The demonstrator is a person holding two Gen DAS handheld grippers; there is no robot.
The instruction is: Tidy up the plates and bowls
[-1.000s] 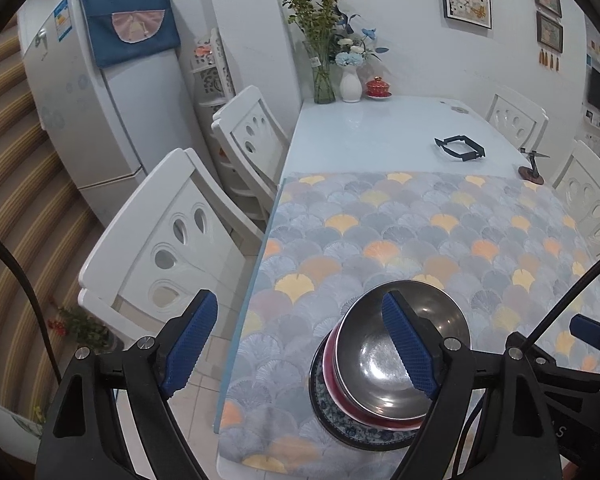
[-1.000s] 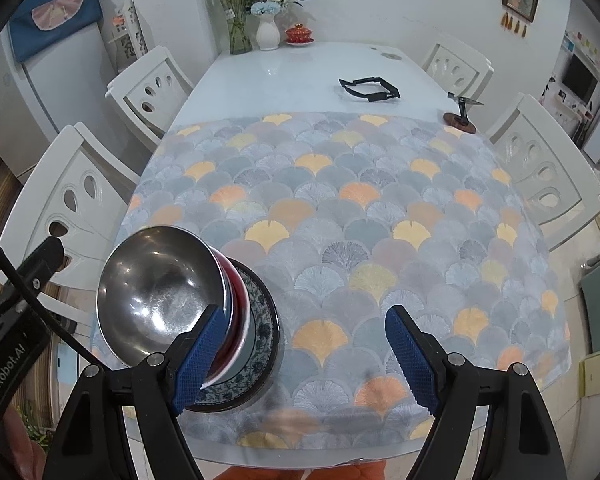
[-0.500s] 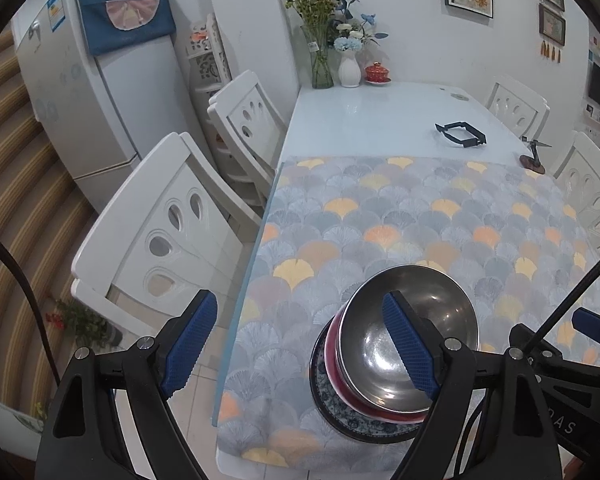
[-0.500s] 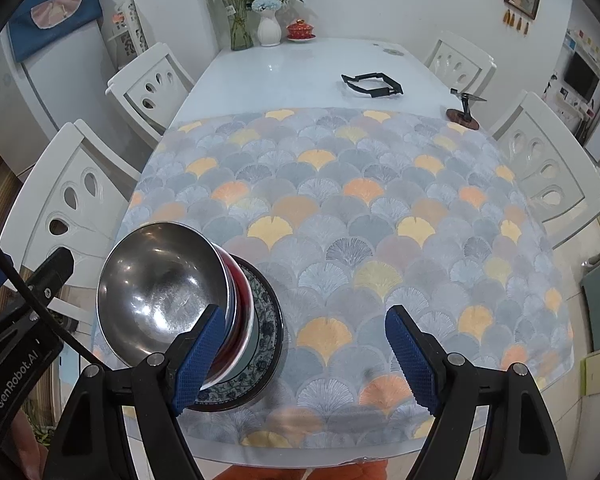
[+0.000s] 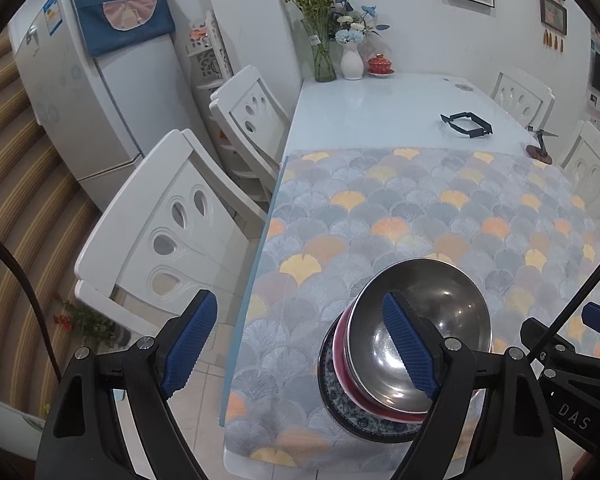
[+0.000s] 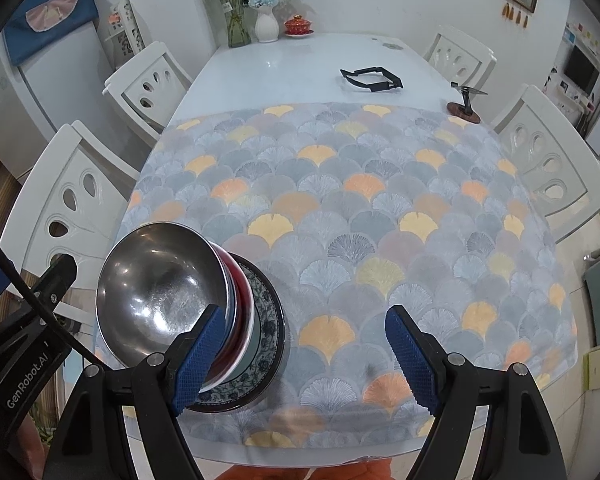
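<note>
Left wrist view angled down from table's left edge, right wrist view steeper, both sharing stacked bowls (image 5: 420,344) (image 6: 164,292)

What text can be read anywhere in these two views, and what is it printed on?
"GenRobot.AI": on the black body of the left hand-held gripper, seen from the right wrist view.
"DAS": partial lettering on the black body of the right hand-held gripper, seen from the left wrist view.
Blue sticker on the fridge: too small to read.
Label on the glass vase: too blurred to read.

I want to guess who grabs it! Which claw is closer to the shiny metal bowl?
Probably left. The left gripper hangs over the metal bowl; the right gripper is just beside it, over the tablecloth. Both open, empty.
</note>
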